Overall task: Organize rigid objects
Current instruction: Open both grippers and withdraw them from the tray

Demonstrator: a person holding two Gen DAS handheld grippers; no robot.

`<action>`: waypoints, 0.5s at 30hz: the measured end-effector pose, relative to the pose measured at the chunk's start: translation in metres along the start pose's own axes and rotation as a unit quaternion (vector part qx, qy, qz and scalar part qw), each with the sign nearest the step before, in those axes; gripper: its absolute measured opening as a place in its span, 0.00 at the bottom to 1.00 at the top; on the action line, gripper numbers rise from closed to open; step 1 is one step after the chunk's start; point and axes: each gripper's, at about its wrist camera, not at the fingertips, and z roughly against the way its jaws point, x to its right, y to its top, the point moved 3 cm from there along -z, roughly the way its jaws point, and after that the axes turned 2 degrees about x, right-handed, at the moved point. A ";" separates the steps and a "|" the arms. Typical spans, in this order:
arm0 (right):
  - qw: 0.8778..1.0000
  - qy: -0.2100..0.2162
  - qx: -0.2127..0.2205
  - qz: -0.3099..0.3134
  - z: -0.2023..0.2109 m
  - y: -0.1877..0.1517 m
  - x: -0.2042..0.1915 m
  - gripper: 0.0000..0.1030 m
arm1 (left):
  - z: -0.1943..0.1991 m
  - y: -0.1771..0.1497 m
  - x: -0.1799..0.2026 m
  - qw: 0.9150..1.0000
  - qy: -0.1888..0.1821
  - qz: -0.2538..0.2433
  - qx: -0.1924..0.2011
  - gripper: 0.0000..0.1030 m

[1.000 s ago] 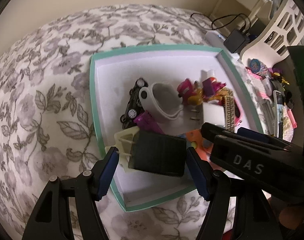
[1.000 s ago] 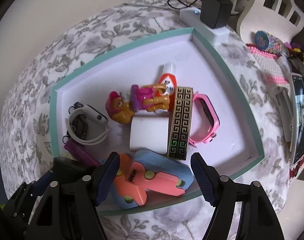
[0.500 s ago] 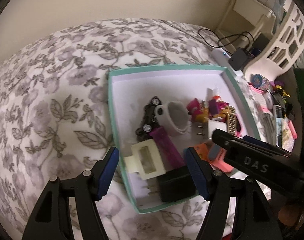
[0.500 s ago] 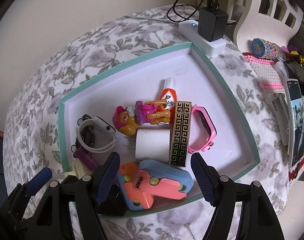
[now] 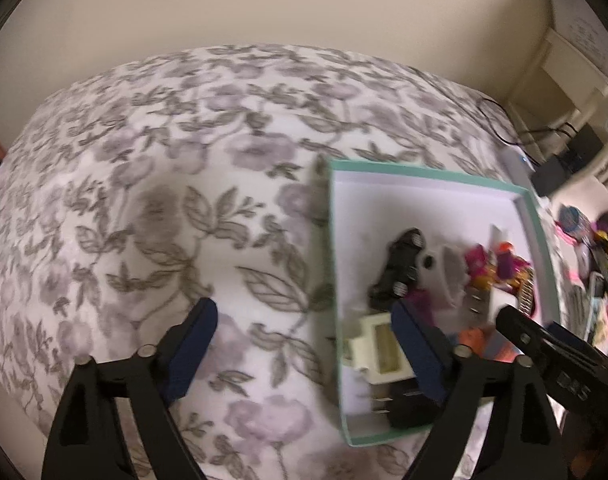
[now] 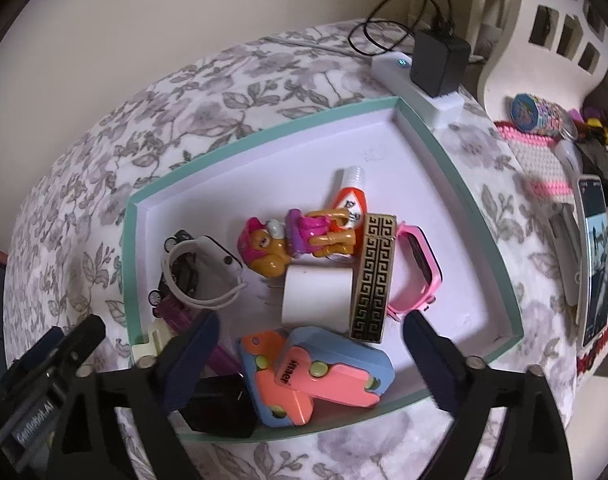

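Observation:
A teal-rimmed white tray [image 6: 264,132] lies on a floral bedspread. It holds a black plug adapter [image 6: 220,408], a cream plug [image 5: 383,344], a toy car [image 5: 399,268], a white smartwatch [image 6: 200,268], a dog figure [image 6: 292,240], a white cylinder [image 6: 317,298], a patterned box [image 6: 373,276], a pink watch [image 6: 417,268] and a blue-orange toy [image 6: 315,376]. My left gripper [image 5: 304,348] is open and empty, over the bedspread at the tray's left rim [image 5: 331,264]. My right gripper [image 6: 309,354] is open and empty above the tray's near side.
A power strip with a black charger [image 6: 437,62] lies behind the tray. To the right are a pink knitted mat [image 6: 539,160], a phone [image 6: 593,256], small trinkets and a white chair [image 6: 543,20]. Floral bedspread [image 5: 164,200] stretches to the left.
My left gripper has let go of the black adapter, which now lies in the tray's near corner, and has pulled back and swung left. My right gripper has drawn back slightly.

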 end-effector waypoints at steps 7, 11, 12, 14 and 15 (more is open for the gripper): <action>1.000 0.011 0.009 0.003 0.001 0.001 -0.004 1.00 | -0.004 0.001 -0.019 0.999 0.021 0.029 0.004 1.00; 1.000 0.008 0.013 0.009 0.002 0.002 -0.005 1.00 | -0.005 0.003 -0.028 0.999 0.025 0.045 0.008 1.00; 1.000 0.007 0.014 0.010 0.003 0.002 -0.005 1.00 | -0.004 0.003 -0.030 0.998 0.023 0.049 0.010 1.00; 1.000 0.007 0.015 0.012 0.003 0.003 -0.005 1.00 | -0.003 0.004 -0.034 0.998 0.017 0.058 0.011 1.00; 1.000 0.006 0.016 0.013 0.003 0.003 -0.006 1.00 | -0.003 0.005 -0.036 0.998 0.013 0.061 0.011 1.00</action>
